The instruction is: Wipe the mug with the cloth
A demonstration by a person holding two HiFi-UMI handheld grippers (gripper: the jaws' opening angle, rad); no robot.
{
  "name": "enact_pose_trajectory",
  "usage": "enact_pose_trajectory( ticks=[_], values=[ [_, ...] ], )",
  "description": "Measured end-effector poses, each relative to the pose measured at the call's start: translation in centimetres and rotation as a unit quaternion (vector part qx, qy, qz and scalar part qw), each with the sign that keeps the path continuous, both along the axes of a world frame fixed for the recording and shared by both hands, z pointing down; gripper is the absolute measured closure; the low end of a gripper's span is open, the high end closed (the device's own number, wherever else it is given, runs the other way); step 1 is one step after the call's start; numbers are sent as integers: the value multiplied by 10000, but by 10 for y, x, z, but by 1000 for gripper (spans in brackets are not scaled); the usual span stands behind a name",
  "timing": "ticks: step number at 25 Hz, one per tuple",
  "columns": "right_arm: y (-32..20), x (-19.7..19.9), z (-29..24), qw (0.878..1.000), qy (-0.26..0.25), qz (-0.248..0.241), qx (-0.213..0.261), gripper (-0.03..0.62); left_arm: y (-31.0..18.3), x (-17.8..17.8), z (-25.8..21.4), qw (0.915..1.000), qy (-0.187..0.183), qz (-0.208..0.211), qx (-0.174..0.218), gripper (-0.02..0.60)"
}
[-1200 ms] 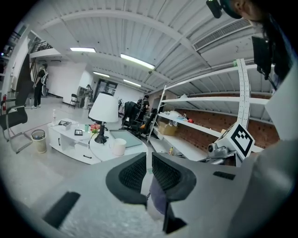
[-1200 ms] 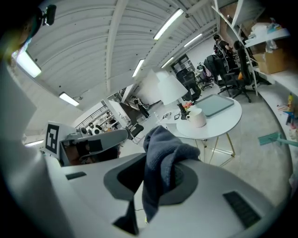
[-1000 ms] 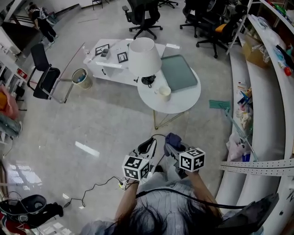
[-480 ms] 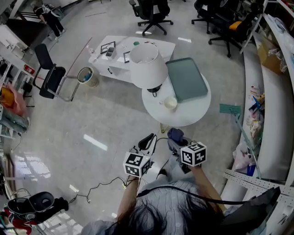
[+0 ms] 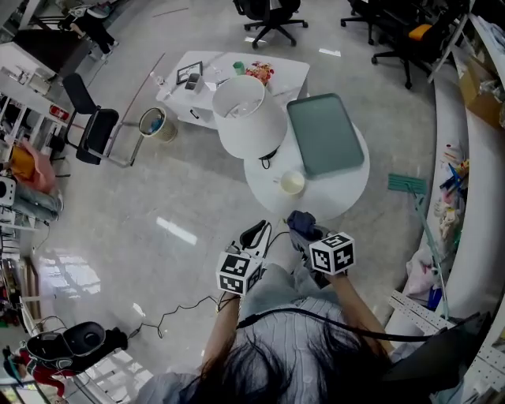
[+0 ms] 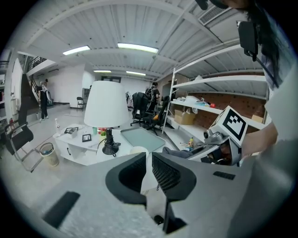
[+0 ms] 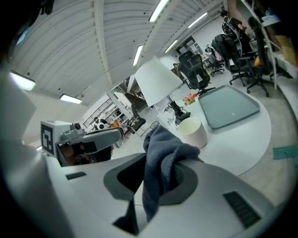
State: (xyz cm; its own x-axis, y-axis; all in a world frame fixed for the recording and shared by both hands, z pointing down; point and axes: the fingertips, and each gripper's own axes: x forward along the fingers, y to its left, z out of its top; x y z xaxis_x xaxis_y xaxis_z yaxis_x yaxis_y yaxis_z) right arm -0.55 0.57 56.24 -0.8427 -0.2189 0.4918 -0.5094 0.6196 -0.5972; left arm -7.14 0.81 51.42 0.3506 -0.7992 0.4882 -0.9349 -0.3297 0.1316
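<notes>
Open-plan office or lab, swivel chairs [image 5: 270, 9], long shelving [image 6: 212, 83], strip lights [image 6: 137, 47]

The cloth [image 7: 160, 158] is a soft, nappy dark-blue fabric, matt and a little fuzzy along its folds. The right gripper [image 7: 163, 162] clamping it has a grey plastic shell with a fine, grainy matt finish. The left gripper [image 6: 149, 160] has the same shell, and its black pads [image 6: 166, 174] look like ribbed rubber. The mug [image 7: 192, 131] is cream and smooth with a dull sheen. The round table [image 5: 347, 189] is smooth white, the tray [image 5: 323, 134] matt grey-green, the lampshade [image 5: 246, 118] matt white. The floor [image 5: 158, 213] is polished and mirrors the ceiling lights.
</notes>
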Motion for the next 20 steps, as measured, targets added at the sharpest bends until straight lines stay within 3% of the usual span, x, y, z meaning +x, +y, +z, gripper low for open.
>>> enact_pose_trajectory(
  ticks=[12, 17, 20],
  values=[
    [-22, -5, 11, 9992, 48, 317, -257, 514, -38, -18, 23, 9946, -765, 620, -340, 543],
    [-27, -14, 19, 9976, 133, 587, -349, 514, -56, -28, 54, 9843, -1160, 1219, -539, 543],
    [-32, -20, 21, 9956, 187, 836, -372, 514, -68, -36, 71, 9733, -1459, 1656, -638, 543]
  ],
)
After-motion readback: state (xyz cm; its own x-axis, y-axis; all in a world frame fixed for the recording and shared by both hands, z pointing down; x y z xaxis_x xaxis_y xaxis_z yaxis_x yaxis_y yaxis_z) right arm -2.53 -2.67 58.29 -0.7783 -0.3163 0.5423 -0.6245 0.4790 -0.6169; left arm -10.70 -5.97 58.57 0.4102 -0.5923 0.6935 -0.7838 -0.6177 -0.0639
